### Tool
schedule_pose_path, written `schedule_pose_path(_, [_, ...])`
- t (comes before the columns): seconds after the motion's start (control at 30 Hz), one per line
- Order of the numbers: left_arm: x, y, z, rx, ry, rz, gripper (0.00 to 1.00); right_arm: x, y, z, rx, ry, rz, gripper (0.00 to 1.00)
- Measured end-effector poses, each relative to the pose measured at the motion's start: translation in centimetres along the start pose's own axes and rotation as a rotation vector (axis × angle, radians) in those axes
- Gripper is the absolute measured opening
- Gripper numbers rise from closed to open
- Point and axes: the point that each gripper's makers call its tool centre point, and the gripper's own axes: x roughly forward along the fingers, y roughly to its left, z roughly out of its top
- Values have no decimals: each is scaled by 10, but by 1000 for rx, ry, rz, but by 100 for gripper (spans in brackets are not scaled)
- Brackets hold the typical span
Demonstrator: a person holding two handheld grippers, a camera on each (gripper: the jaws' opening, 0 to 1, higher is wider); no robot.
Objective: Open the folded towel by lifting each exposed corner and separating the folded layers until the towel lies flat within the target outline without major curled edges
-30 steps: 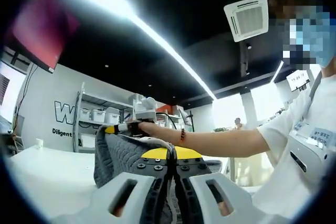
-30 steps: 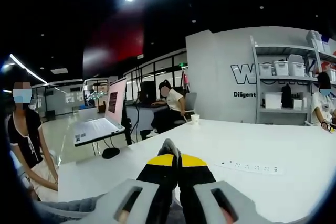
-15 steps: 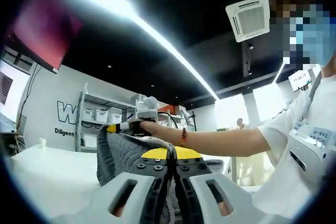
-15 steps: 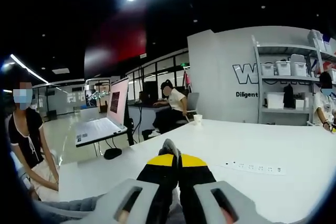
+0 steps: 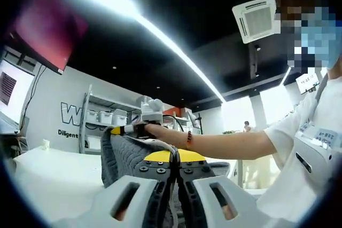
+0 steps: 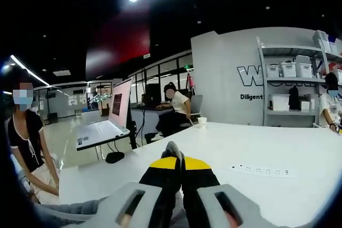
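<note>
The left hand-held gripper (image 5: 173,159) is clenched on the grey towel (image 5: 131,156), which rises ahead to the right hand-held gripper (image 5: 120,130). That one (image 6: 179,159) pinches towel fabric above the white counter (image 6: 278,148).

Left gripper (image 5: 172,158): grey moulded body, black fingers (image 5: 160,172), yellow tips, visible screws. Person: white short-sleeved shirt (image 5: 299,153), chest badge, beaded bracelet (image 5: 187,139).

In the left gripper view the right gripper (image 5: 118,130), holding the towel (image 5: 128,156), sits slightly further right of centre-left than a second ago, and the towel's raised edge stands taller and narrower.
</note>
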Motion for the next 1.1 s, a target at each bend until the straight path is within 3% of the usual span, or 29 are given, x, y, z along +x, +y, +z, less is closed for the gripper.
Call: schedule_pose_path(1.1, [-18, 16, -17, 3, 38, 50, 0, 14, 8, -30, -6, 47, 2, 0])
